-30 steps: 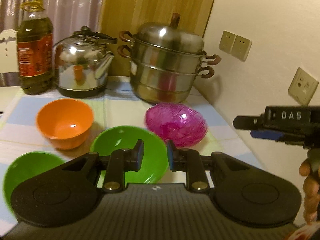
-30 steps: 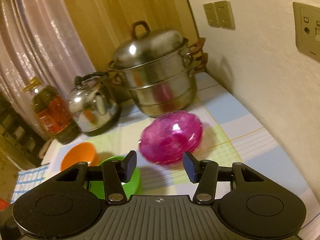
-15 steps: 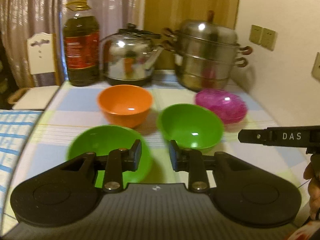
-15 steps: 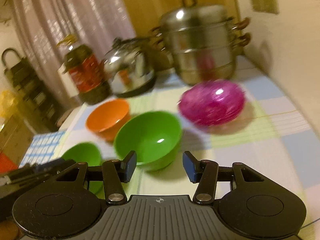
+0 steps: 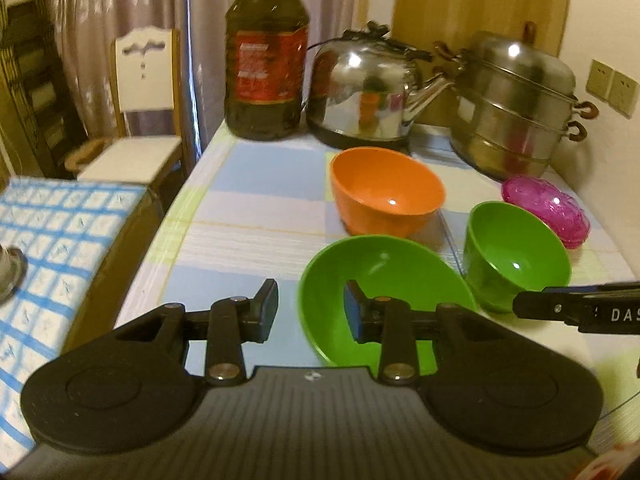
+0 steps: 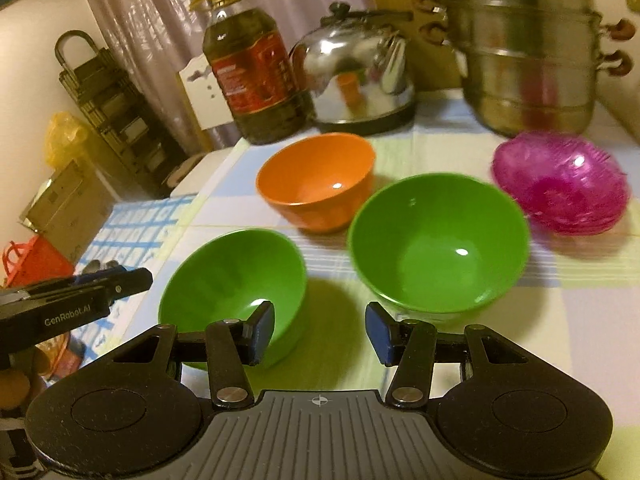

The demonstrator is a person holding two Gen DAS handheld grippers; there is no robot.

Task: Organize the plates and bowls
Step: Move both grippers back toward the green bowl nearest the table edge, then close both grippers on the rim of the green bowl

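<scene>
Left hand-held gripper (image 5: 310,309), jaws just widening, empty, straddles the near round green plastic bowl's (image 5: 384,276) rim; right hand-held gripper (image 6: 319,333) half-open, empty.

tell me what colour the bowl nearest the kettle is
Orange bowl; it sits just in front of the kettle, clearest in the right wrist view.

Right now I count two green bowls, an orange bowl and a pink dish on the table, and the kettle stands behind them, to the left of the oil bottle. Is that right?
Not quite: the kettle stands right of the oil bottle, as the left wrist view shows. The rest is right.
</scene>
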